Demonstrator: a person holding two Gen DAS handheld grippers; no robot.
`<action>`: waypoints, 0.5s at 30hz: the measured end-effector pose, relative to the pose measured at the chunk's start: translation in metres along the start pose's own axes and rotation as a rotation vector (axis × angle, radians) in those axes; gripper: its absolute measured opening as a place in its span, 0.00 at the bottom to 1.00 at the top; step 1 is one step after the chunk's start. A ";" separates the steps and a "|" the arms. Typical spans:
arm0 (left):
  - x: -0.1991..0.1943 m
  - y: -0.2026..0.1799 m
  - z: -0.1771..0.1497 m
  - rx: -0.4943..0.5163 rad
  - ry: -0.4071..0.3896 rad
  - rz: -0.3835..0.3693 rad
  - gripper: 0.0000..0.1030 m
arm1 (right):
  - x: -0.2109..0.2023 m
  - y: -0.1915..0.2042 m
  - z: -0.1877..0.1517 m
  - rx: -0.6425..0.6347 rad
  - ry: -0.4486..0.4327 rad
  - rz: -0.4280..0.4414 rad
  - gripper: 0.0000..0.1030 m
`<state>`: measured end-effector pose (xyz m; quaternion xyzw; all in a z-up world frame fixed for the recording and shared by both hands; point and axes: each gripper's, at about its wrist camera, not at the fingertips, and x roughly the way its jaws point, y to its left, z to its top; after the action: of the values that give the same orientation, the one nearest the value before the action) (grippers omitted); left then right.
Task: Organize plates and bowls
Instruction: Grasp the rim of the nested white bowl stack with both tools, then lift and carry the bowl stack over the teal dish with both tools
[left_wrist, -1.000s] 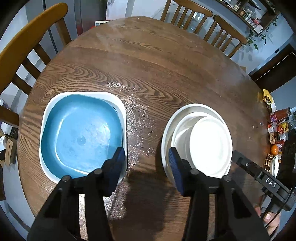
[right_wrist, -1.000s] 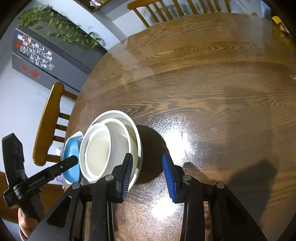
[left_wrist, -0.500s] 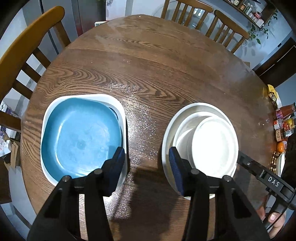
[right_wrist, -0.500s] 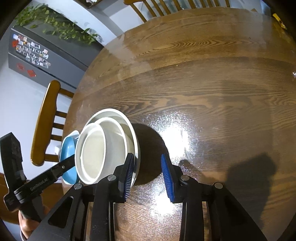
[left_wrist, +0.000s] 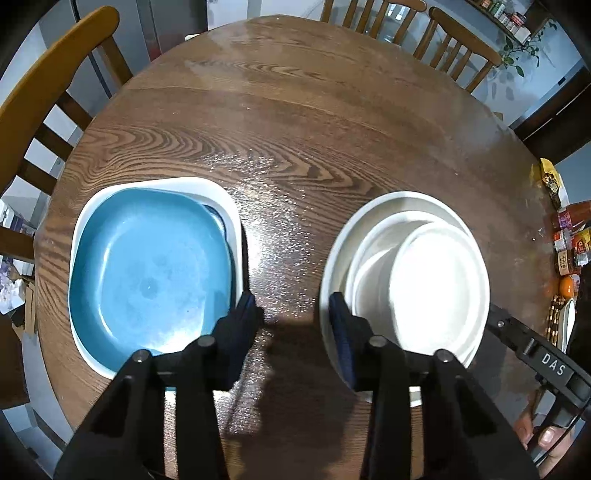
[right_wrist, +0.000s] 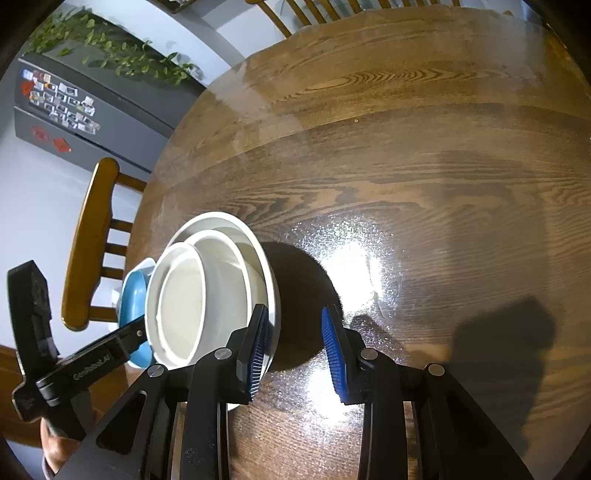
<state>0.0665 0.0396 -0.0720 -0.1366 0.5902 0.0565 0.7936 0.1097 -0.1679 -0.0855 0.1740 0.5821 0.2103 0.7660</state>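
White bowls (left_wrist: 417, 284) and blue plates (left_wrist: 151, 273) were seen stacked apart on the table (left_wrist: 295, 129); both grippers (left_wrist: 295, 325) (right_wrist: 293, 350) were held open, empty. Stacking looked finished; withdrawal seemed next.

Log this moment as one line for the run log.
left gripper: open, empty | right gripper: open, empty | blue square plate in white square dish | white round bowls nested | round wooden table

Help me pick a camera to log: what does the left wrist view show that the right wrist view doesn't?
Only the left view shows the whole blue plate in its white dish, plus jars at the table's edge. Only the right shows the fridge and vine. Both show the white bowls, table and chairs, both grippers open.
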 end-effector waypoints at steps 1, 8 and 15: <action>0.000 -0.001 -0.001 0.004 -0.003 -0.001 0.28 | 0.000 0.001 0.000 -0.002 0.001 0.007 0.28; 0.000 -0.013 -0.003 0.023 -0.027 -0.014 0.06 | 0.000 0.007 -0.003 -0.016 -0.021 0.019 0.14; -0.001 -0.016 -0.009 0.018 -0.063 -0.019 0.01 | -0.001 0.008 -0.005 -0.011 -0.041 0.026 0.13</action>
<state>0.0617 0.0221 -0.0707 -0.1332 0.5642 0.0479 0.8134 0.1042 -0.1611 -0.0817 0.1814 0.5630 0.2197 0.7758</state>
